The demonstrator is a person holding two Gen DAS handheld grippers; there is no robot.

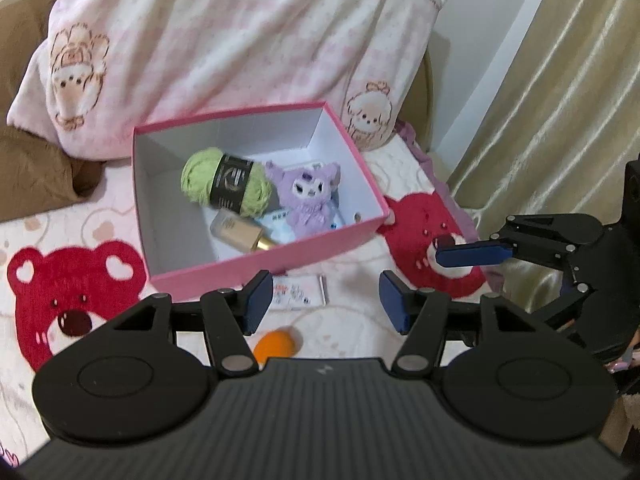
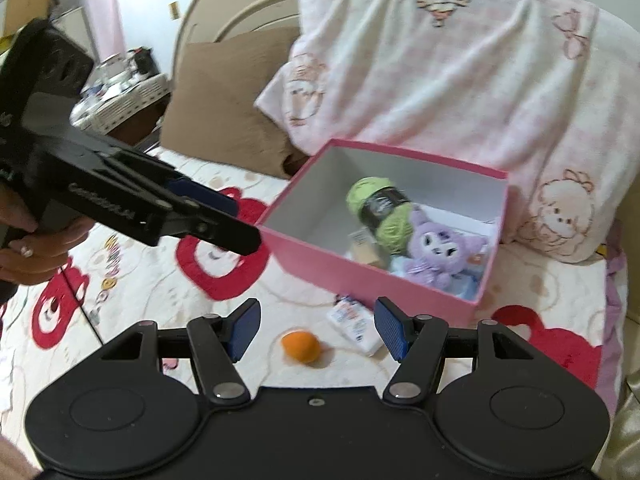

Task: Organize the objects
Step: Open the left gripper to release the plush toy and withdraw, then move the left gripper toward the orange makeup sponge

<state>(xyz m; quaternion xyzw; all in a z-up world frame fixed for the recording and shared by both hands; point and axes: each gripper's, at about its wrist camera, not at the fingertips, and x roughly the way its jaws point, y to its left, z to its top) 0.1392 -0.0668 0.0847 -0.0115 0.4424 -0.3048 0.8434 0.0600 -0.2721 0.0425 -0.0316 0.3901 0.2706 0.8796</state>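
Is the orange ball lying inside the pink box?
No, the orange ball lies on the bedspread outside the pink box.

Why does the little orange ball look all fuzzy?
Left wrist view: the orange ball is smeared, half hidden behind the left hand-held gripper. Right wrist view: the ball is soft-edged too, and the pink box bends from the fisheye lens.

chunky black plastic left gripper point(image 1: 320, 300), blue ribbed pads point(image 1: 256, 300), silver pivot screws, painted nails on hand point(image 2: 32, 244)
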